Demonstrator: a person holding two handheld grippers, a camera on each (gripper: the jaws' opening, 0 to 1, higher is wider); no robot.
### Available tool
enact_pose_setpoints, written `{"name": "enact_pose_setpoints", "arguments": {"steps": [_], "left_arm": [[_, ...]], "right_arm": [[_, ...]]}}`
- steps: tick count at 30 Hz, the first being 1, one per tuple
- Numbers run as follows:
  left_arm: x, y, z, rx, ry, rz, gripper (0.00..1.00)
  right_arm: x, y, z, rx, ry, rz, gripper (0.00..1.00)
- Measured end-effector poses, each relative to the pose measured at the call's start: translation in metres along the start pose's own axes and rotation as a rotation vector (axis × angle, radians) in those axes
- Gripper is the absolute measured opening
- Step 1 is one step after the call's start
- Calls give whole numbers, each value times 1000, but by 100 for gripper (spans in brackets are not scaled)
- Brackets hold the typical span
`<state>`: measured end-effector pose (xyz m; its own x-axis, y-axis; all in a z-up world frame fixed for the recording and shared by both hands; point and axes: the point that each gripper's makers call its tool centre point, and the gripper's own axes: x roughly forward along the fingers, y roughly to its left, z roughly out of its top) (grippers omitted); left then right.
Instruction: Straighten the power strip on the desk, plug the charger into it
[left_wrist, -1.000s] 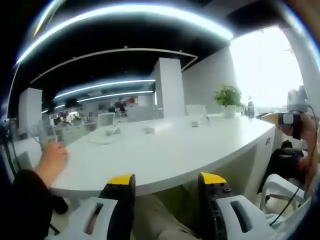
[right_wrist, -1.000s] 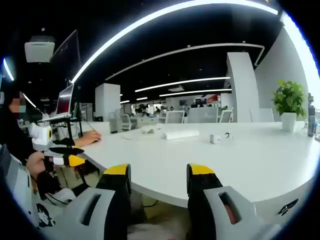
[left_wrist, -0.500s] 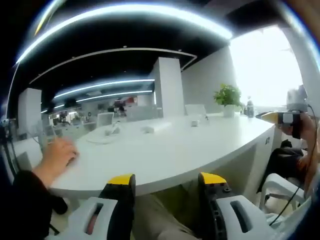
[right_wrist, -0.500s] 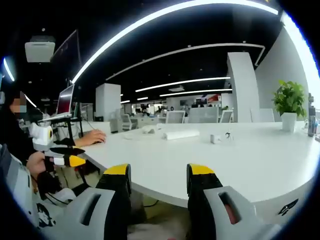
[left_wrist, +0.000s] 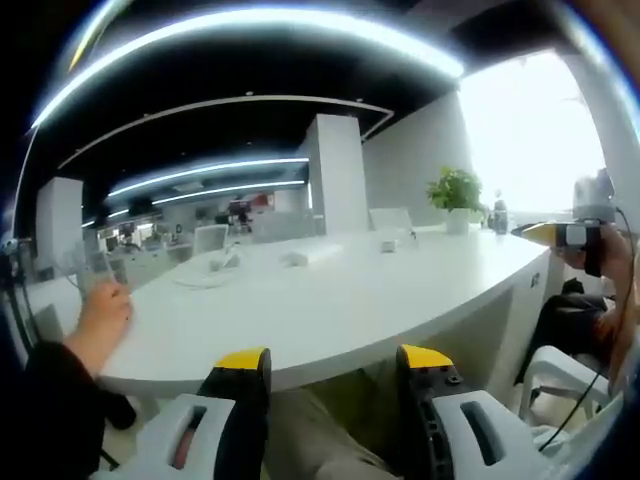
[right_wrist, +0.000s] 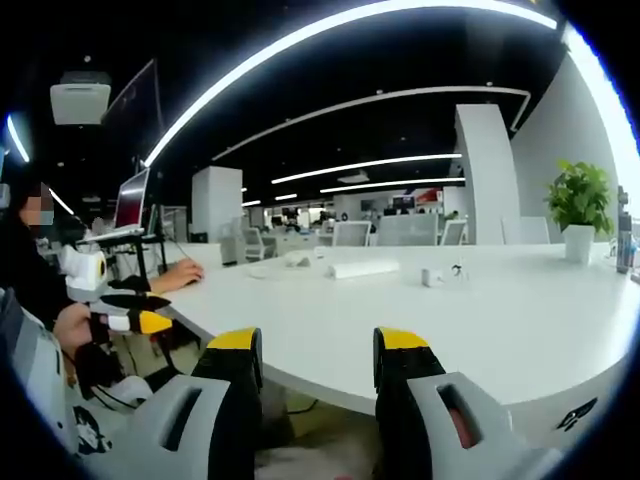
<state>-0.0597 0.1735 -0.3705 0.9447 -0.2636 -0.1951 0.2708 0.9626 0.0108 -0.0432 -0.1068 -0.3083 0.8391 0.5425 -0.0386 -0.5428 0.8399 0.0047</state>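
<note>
Here, left gripper (left_wrist: 332, 362) agape, right gripper (right_wrist: 316, 350) likewise, below desk (right_wrist: 480, 305) edge.

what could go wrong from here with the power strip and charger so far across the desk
The power strip and charger lie far across the desk, while the left gripper and right gripper hover open before its near edge, so the long reach may be awkward. Another person's hand rests on the desk near the strip's cord and could get in the way.
</note>
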Motion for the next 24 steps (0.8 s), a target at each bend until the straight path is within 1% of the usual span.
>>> {"name": "enact_pose_setpoints", "arguments": {"steps": [9,24], "left_arm": [[0,1,2,4,-10,5,52],[0,3,-1,2,1,6,53]], "right_arm": [[3,3,-4,4,9,8,44],[4,4,-7,9,19,15,44]]}}
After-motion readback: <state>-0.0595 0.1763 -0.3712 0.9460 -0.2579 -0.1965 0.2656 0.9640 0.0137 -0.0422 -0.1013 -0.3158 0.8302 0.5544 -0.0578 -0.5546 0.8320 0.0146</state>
